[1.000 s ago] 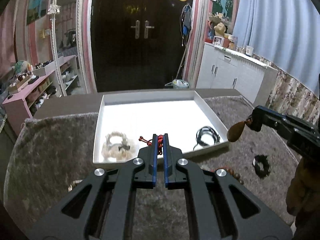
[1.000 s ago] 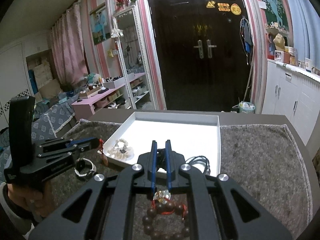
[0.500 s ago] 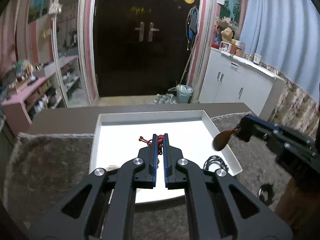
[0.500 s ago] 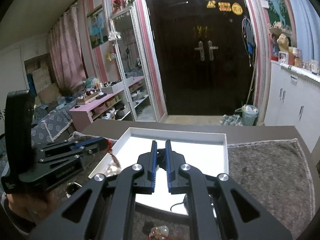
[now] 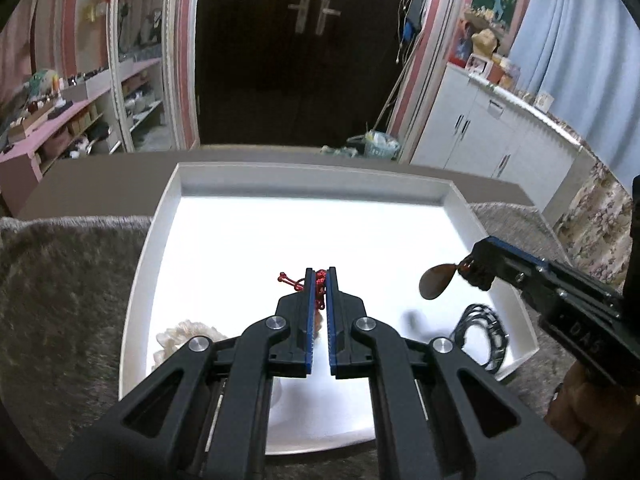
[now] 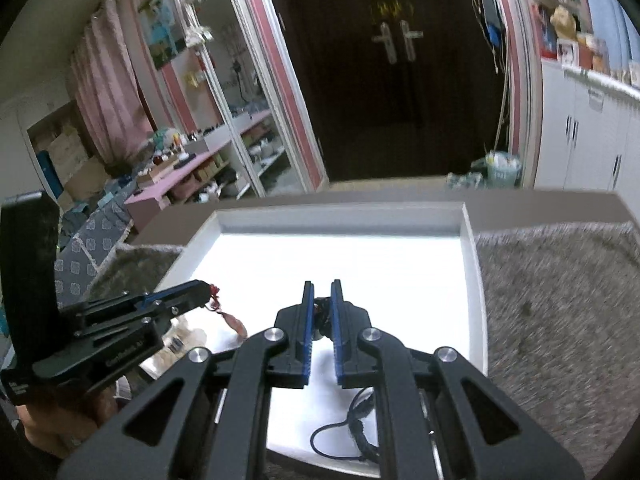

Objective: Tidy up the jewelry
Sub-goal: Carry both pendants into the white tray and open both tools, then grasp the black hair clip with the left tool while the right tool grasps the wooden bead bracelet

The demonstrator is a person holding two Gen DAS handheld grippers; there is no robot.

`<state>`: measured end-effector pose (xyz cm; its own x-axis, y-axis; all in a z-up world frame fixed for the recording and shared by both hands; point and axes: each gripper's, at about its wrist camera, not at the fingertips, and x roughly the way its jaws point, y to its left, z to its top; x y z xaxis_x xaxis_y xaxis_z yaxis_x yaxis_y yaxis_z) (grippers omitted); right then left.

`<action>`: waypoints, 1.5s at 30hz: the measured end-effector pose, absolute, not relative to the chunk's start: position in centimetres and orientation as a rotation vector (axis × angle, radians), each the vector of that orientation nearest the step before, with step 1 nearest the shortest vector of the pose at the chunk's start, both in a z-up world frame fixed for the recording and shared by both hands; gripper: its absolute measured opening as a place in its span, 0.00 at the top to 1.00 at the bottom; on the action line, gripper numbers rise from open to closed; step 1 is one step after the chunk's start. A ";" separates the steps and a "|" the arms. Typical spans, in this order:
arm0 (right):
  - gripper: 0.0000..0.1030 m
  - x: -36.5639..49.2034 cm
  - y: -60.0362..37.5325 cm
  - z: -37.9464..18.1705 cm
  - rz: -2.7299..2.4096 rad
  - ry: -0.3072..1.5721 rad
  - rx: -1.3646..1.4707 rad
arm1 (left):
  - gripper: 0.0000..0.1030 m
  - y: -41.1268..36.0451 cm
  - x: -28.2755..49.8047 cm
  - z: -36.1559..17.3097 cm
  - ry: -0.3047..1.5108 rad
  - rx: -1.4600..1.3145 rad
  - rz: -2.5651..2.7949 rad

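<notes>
- one red cord [image 5: 318, 285] pinched near the tips of the left gripper [image 5: 319, 276], fingers narrow on it, held above the middle of the white tray [image 5: 280, 170].
- one reddish pendant [image 6: 236, 324] hanging from that cord, seen only from the right wrist view; mostly hidden behind the fingers in the left view.
- right gripper [image 6: 321, 290] narrow too, clamped on one dark cord [image 6: 320, 308]; one brown teardrop pendant [image 5: 436, 281] dangling from its tip above the tray's right side.
- two things lying in the tray: one black cord bracelet [image 5: 482, 336] by the near right corner, one pale beaded bracelet [image 5: 180, 338] at the near left, partly covered by the left gripper's body.
- bracelet bead count too blurred to tell.
- tray on a grey fuzzy mat [image 5: 68, 280] over a brown table [image 5: 100, 184].
- beyond: one dark double door [image 5: 312, 40], white cabinets [image 5: 500, 148] to the right, pink shelves [image 5: 60, 120] to the left, blue curtain [image 5: 580, 32].
</notes>
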<state>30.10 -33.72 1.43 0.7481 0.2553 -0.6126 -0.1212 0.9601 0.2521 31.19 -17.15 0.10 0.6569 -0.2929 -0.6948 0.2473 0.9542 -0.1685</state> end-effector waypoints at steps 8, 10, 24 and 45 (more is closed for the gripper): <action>0.93 31.0 -33.2 -1.7 0.192 0.813 0.173 | 0.98 -18.1 32.0 -2.1 0.871 -0.022 -0.284; 0.93 31.0 -33.2 -2.3 0.187 0.835 0.171 | 0.98 -18.5 32.1 -2.6 0.892 -0.011 -0.288; 0.89 29.9 -34.8 0.3 0.156 0.770 0.201 | 0.89 -18.7 32.0 -1.2 0.872 -0.001 -0.275; 0.63 7.9 -47.0 2.4 -0.066 0.670 0.212 | 0.50 -2.6 13.8 1.3 0.682 -0.034 -0.099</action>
<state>7.91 -46.97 2.40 0.7829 0.0073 -0.6221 0.1290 0.9763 0.1738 13.78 -2.62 1.28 0.7717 -0.1028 -0.6277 0.0804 0.9947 -0.0641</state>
